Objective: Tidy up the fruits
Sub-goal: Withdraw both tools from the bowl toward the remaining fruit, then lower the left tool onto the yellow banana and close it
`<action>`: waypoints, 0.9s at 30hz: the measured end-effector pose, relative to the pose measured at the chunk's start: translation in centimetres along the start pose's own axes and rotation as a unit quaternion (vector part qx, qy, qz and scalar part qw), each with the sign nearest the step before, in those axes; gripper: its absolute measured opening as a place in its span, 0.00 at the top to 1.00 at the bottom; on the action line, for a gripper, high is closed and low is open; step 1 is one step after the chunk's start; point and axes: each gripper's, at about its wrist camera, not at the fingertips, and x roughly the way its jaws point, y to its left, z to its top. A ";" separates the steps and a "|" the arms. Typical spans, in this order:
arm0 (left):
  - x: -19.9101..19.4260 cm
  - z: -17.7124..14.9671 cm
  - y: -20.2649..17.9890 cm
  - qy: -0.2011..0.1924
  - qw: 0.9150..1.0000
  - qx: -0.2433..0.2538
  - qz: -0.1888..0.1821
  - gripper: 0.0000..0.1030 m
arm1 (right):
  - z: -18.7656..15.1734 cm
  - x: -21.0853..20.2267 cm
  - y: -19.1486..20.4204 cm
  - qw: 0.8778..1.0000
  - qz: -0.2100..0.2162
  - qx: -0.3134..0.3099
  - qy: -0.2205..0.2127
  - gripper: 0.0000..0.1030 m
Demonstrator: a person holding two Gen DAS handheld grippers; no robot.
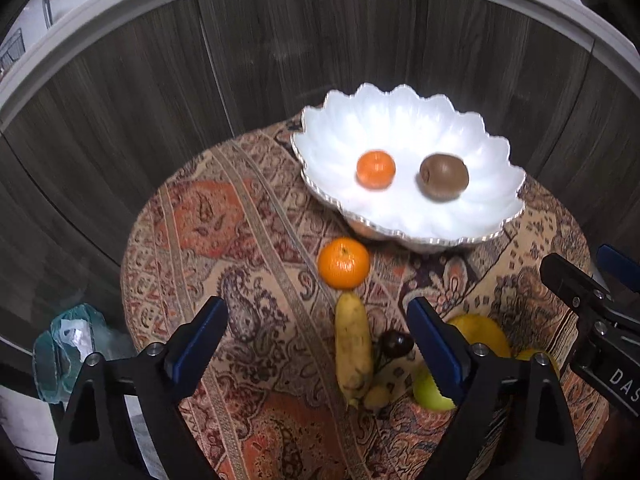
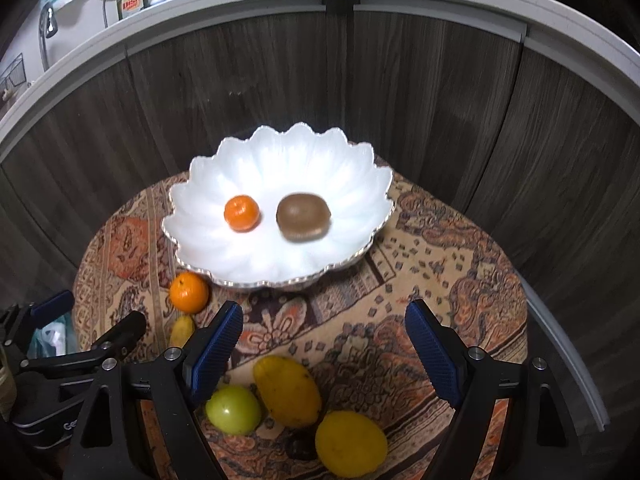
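Note:
A white scalloped bowl stands at the back of a round table and holds a small mandarin and a kiwi. On the cloth in front lie a second mandarin, a banana, a dark plum, a green apple, a mango and a lemon. My left gripper is open and empty above the banana. My right gripper is open and empty above the mango.
The table wears a patterned paisley cloth. Dark wood cabinet fronts curve close behind it under a white counter. A plastic bag lies on the floor at the left. The right gripper's body shows beside the left one.

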 end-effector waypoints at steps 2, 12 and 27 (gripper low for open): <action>0.5 -0.5 0.0 0.008 1.000 -0.002 -0.003 0.13 | -0.5 0.3 0.2 1.000 0.001 -0.002 0.004 0.18; 3.1 -2.5 -0.4 0.045 0.999 0.003 -0.013 0.19 | -2.4 2.0 0.4 1.000 -0.002 -0.005 0.031 0.19; 6.6 -3.7 -0.7 0.091 0.995 0.009 -0.028 0.34 | -3.5 4.0 0.6 0.998 -0.003 -0.008 0.055 0.19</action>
